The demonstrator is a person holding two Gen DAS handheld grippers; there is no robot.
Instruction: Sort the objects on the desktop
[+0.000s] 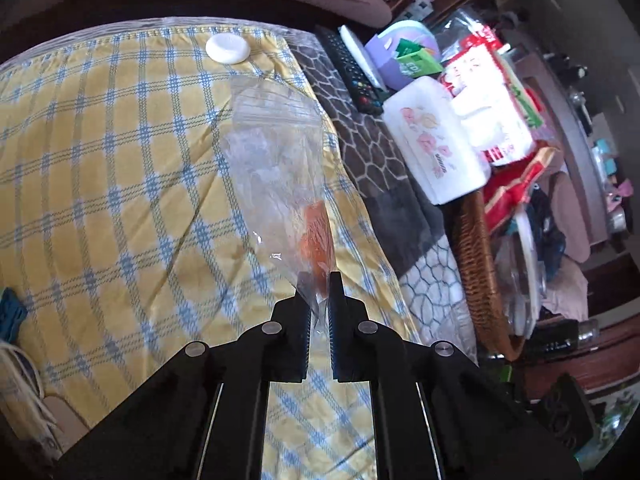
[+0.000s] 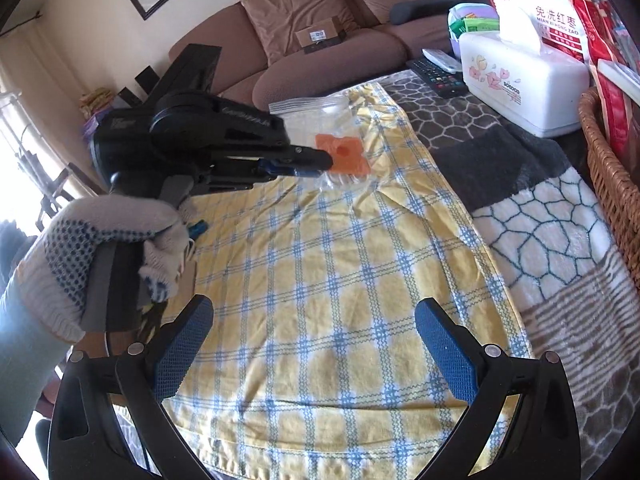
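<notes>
A: Left wrist view first. Gripping what?

B: Left gripper [image 1: 319,300] pinched nearly closed on the near corner of a clear zip bag [image 1: 276,160]. Thin plastic caught between the two black fingers [image 1: 302,320]. Inside the bag, just past the fingertips, an orange piece [image 1: 318,240].

A: And the bag's place?

B: Stretched out over the yellow checked cloth [image 1: 120,160], toward the cloth's right edge. Whether lifted clear of the cloth or partly resting on it, cannot tell. At the cloth's far edge, a white round lid [image 1: 227,50]. Off the cloth's right edge, a dark patterned blanket [image 1: 372,148], then a white tissue box [image 1: 434,148] with flowers, a black remote [image 1: 352,72] behind it, and a wicker basket [image 1: 478,264] nearer.

A: Right wrist view?

B: Right gripper [image 2: 314,344] spread wide, blue pads [image 2: 180,348] apart, nothing between them, only the yellow checked cloth [image 2: 320,300] below. Toward the cloth's far end, the left gripper [image 2: 328,160] seen side-on, held by a gloved hand [image 2: 100,240], its tip on the clear zip bag [image 2: 320,120]. Orange piece [image 2: 346,152] showing inside the bag, right at that tip. Beyond the cloth's right edge, the tissue box [image 2: 520,80], remote [image 2: 436,74] and basket [image 2: 608,168]. Behind the cloth's far end, a brown sofa [image 2: 320,20].
</notes>
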